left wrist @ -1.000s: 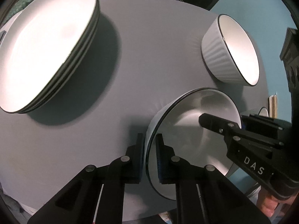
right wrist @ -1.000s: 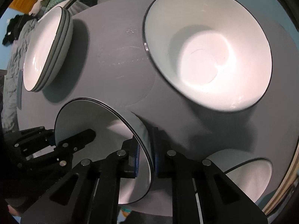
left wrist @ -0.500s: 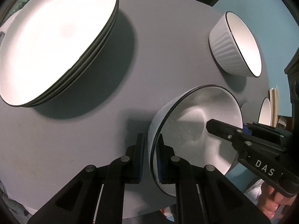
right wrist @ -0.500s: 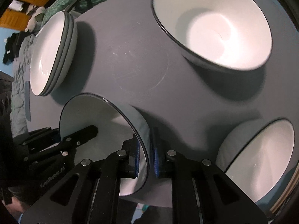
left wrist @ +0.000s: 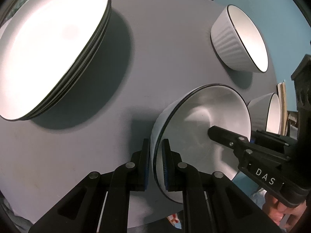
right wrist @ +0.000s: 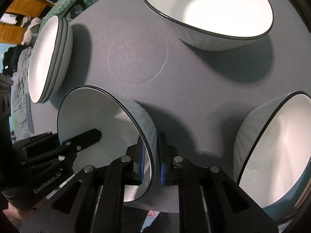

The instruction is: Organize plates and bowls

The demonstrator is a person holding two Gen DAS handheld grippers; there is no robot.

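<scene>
Both tongs clamp one white bowl by opposite sides of its rim.

The left tongs [left wrist: 156, 165] pinch the near rim of the dark-edged bowl [left wrist: 204, 128], and the right tongs [right wrist: 156, 159] grip its opposite rim, one finger inside and one outside each time. The bowl sits at the near edge of the round grey counter [left wrist: 165, 44]. A stack of plates [left wrist: 48, 44] lies far left; a ribbed bowl [left wrist: 239, 40] and another bowl [right wrist: 272, 151] stand apart on the right.
</scene>
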